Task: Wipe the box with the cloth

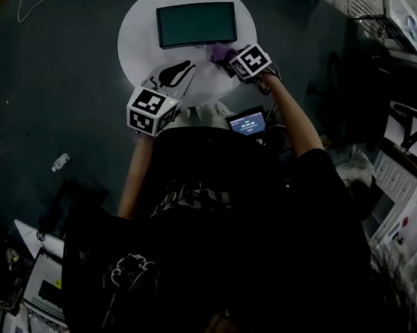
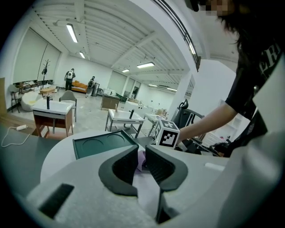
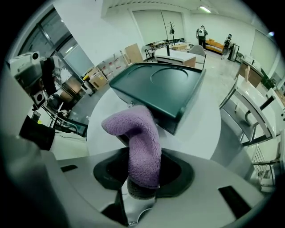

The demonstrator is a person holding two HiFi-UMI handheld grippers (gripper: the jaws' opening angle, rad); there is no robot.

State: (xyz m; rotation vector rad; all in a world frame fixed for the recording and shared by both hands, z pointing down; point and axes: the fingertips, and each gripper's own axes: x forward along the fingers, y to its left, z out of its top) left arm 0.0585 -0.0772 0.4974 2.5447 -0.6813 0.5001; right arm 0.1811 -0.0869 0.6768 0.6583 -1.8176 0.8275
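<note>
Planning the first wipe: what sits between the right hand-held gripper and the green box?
Only the purple cloth held in the right hand-held gripper, reaching toward the box over bare white table, as the right gripper view shows.

The head view is dim and underexposed: only the round white table [image 1: 135, 38] catches light, while the grey floor [image 1: 56, 81] and the person's black clothing [image 1: 221, 226] sink to near black. Both gripper views are bright, evenly lit by long ceiling strip lights [image 2: 71, 33], and are bent hard by the wide lens and ringed with dark corners. The fuzzy purple cloth [image 3: 143, 147] shows crisp and is shadowed at its lower end.
</note>
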